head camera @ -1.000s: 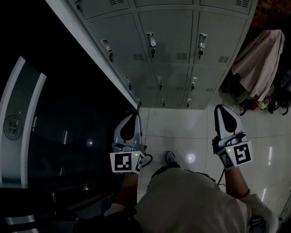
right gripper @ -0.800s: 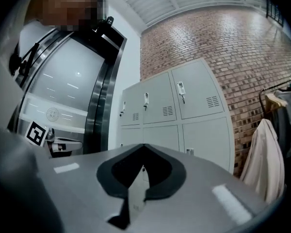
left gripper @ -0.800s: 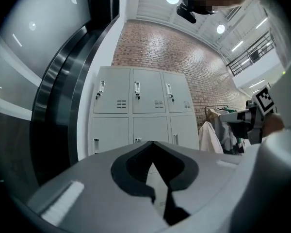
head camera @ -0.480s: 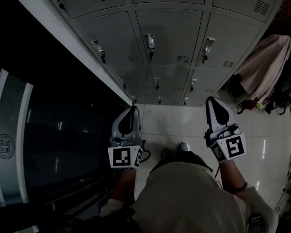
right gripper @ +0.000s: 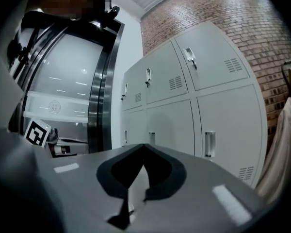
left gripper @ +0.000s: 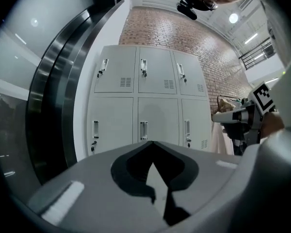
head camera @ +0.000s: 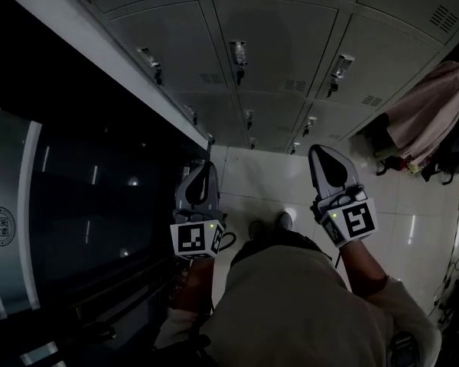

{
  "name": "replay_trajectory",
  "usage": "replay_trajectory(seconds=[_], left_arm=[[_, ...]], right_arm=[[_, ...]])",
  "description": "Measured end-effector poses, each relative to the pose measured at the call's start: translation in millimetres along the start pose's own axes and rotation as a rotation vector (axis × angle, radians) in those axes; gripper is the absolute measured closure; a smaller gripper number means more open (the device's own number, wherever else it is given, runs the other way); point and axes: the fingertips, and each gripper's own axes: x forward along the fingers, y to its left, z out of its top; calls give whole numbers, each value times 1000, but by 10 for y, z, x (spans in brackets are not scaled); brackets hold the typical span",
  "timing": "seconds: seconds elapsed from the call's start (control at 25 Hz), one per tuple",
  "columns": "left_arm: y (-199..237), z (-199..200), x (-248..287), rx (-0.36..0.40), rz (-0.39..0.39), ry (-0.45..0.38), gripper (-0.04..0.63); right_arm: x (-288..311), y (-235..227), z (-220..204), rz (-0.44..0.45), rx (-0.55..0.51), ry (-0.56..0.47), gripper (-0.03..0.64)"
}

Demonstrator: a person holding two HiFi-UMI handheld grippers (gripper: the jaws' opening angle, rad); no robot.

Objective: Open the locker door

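The left tool [head camera: 206, 170] and the right tool [head camera: 322, 153] are held side by side in front of the person, both pointing toward the lockers [head camera: 275, 37]. In each gripper view the two jaws meet at their tips, so both tools are closed, and neither has anything between its jaws.

The lockers stand as a grey bank of three columns against a brick wall [left gripper: 184, 42]. Every one of the locker doors [left gripper: 157, 118] in view is flush and shut, and each carries a small upright handle [left gripper: 143, 130] near its left edge. Neither tool touches a door or a handle. Both stop short of the bank, with a strip of pale tiled floor [head camera: 260, 178] showing between the tool tips and the bottom row.

In the left gripper view, the middle column lies straight beyond the closed tip. In the right gripper view, the bank runs off to the right at an angle, and a door handle [right gripper: 209, 144] sits just right of the tip's line.

A dark curved glass wall [head camera: 69, 205] borders the lockers on the left. A pale garment [head camera: 432, 109] hangs to their right.
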Motion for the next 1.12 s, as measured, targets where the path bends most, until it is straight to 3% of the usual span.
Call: replay_trajectory(seconds=[0.36, 0.64, 0.8, 0.92, 1.0, 1.12], left_arm=[[79, -679, 181, -23, 19, 58, 526], [204, -1668, -53, -8, 53, 276, 526], [340, -2079, -61, -97, 117, 158, 526], [385, -2384, -83, -127, 136, 156, 525], [420, -2578, -108, -143, 143, 177, 518], [466, -2801, -136, -164, 154, 199, 517]], right_arm=[[481, -48, -821, 56, 49, 90, 615], [841, -28, -1661, 84, 39, 151, 615], [1247, -73, -2234, 94, 39, 37, 615], [1536, -115, -2817, 101, 45, 106, 602], [1744, -114, -3184, 107, 56, 144, 505], [2044, -133, -3736, 104, 55, 192, 502]])
